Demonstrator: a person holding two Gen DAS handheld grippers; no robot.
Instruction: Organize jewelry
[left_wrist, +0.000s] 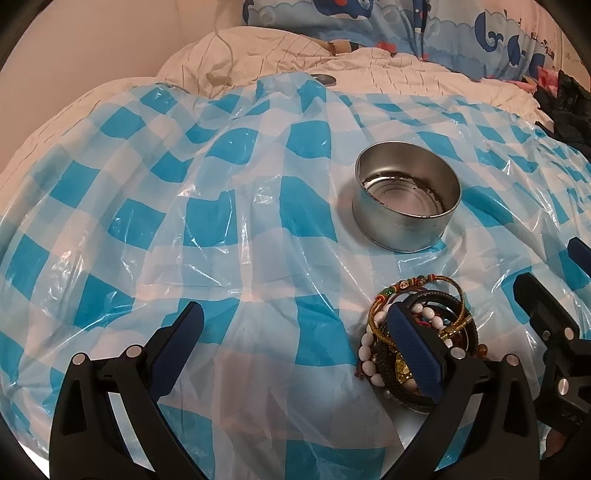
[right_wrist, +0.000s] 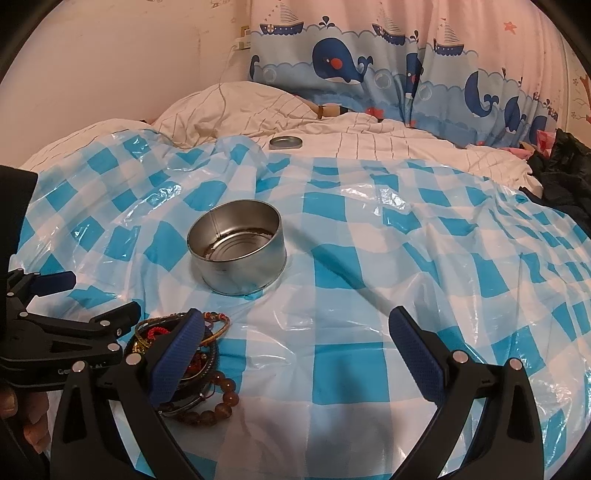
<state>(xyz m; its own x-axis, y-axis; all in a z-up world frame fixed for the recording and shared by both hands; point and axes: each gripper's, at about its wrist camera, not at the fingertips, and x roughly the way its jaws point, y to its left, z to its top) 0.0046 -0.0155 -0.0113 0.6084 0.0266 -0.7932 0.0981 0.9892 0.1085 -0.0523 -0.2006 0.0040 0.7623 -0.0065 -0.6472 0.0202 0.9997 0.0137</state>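
**Both grippers spread wide beside a heap of bracelets**

The left gripper (left_wrist: 295, 343) stands with its jaws far apart and nothing between them; only the blue-checked plastic sheet (left_wrist: 192, 221) shows in the gap. Its right finger (left_wrist: 410, 350) lies across the pile of bracelets (left_wrist: 421, 332), whether touching or just above cannot be told, so the heap of white beads, black bands and braided cords sits at that jaw rather than inside the opening. Ahead of that same jaw, a little beyond the pile, stands the open metal tin (left_wrist: 406, 206), upright, with dark specks around its floor.

The right gripper (right_wrist: 299, 354) is likewise spread wide and grips nothing. The bracelets lie at its left finger (right_wrist: 177, 354), partly hidden behind it, with a strand of brown beads (right_wrist: 218, 398) trailing out toward the gap. The tin stands ahead of that left jaw, apart from the pile. Well beyond it, at the far edge of the sheet, rests a round metal lid (right_wrist: 285, 142).
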